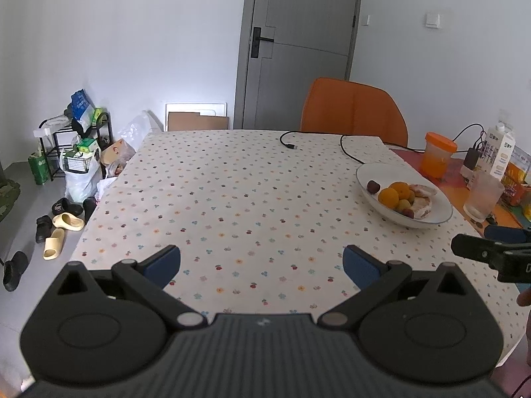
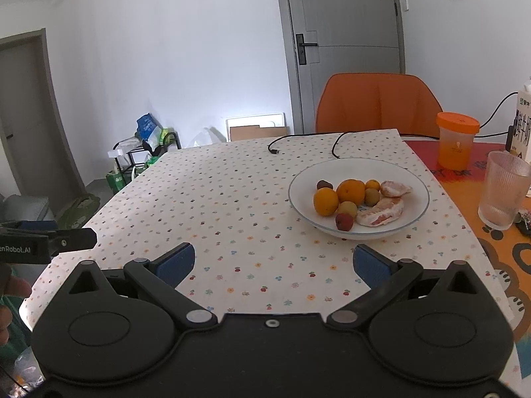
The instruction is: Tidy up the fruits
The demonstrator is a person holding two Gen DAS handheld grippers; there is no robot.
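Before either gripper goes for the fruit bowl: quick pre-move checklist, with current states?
1. Left gripper open and holding nothing: ok.
2. Right gripper open and holding nothing: ok.
3. Fruit sits inside the white bowl, none loose on the tablecloth: ok.
4. Path from the right gripper to the bowl is free of objects: ok.
5. Fragile items stand clear of the bowl: not ok; the ribbed glass and the orange-lidded cup stand just to its right.
6. Black cable clear of the bowl: cannot tell; it loops just behind the far rim.
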